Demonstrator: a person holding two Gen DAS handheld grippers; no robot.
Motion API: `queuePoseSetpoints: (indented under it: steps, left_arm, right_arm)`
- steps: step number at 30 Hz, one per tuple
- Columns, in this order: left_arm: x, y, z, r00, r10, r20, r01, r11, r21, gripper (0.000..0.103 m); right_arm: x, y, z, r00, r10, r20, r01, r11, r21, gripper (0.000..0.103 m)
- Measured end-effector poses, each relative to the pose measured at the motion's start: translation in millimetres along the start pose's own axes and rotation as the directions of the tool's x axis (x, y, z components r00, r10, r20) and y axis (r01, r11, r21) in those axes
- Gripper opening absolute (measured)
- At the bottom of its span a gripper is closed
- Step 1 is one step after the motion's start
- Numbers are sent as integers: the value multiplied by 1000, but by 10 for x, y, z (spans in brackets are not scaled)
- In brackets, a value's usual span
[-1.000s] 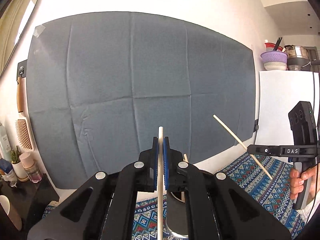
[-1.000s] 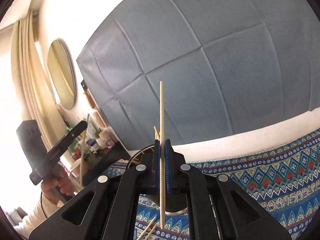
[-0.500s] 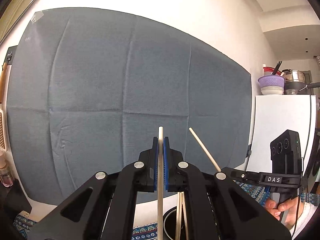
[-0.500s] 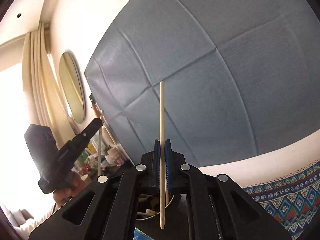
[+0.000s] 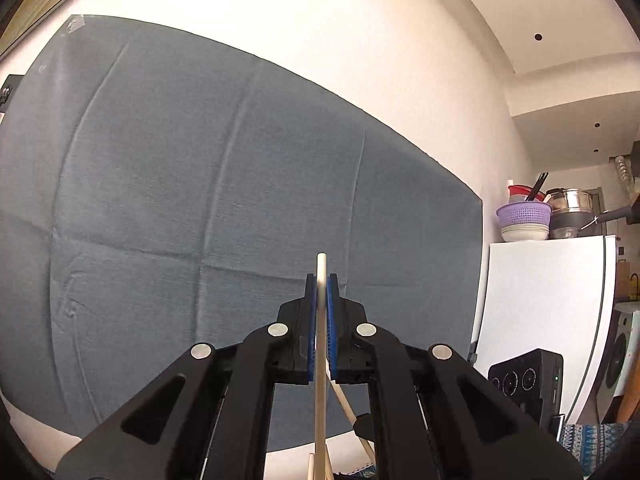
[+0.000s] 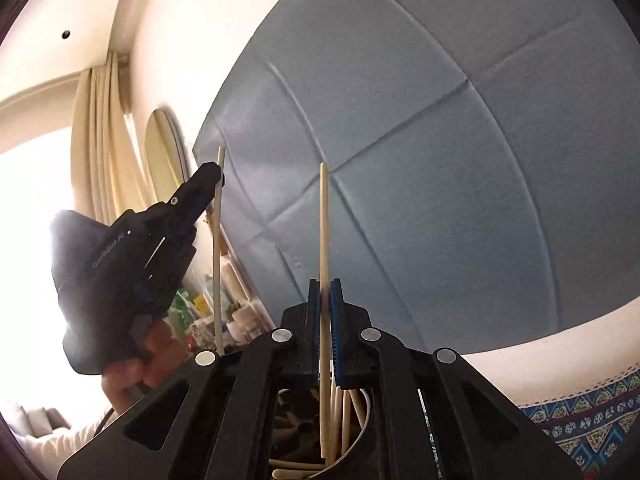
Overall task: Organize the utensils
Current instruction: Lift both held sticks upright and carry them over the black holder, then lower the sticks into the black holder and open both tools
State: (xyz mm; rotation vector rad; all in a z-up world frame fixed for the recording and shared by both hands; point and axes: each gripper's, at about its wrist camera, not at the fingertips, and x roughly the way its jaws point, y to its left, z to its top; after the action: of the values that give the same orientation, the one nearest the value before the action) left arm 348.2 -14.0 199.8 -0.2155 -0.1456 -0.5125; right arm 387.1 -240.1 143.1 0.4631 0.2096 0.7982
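Observation:
My left gripper [image 5: 321,280] is shut on a pale wooden chopstick [image 5: 321,360] that stands upright between its blue pads. It also shows in the right wrist view [image 6: 218,176], gripping that chopstick [image 6: 217,264] near its top. My right gripper [image 6: 325,284] is shut on another wooden chopstick [image 6: 324,232], upright, its lower end inside a round utensil holder [image 6: 360,436] that holds several more chopsticks. The right gripper's body [image 5: 528,380] sits low right in the left wrist view, with its chopstick [image 5: 348,408] slanting behind my left fingers.
A grey-blue cloth [image 5: 240,208] hangs on the white wall ahead. A white fridge [image 5: 548,320] with bowls and pots on top stands at the right. A patterned blue tablecloth [image 6: 588,424] covers the table. A shelf of bottles [image 6: 236,316] and a mirror [image 6: 166,152] are at the left.
Both grippers have tilted upward and moved closer over the holder. The right chopstick's lower end has gone down into the holder. The left gripper has risen, still holding its chopstick.

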Motion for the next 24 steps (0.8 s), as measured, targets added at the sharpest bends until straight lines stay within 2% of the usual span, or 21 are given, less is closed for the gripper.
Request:
queuePoseSetpoints:
  steps: [4,16,24]
  left_arm:
    - [47,-4,-46,1000,-20,-5,20,1000,-20,5]
    - [-34,-19,-287,994,-44,-98,51,996,70,5]
    - [-185,31,-387,989,-27,-143,39,996,83,5]
  right_arm:
    - [34,-15,-97,1000,5,3,-5,1000,-10,5]
    - [4,22,-184,999,-24,-38,22,997,-69,5]
    - [-117,72,-216,998,-33,-53,27,995,-100,5]
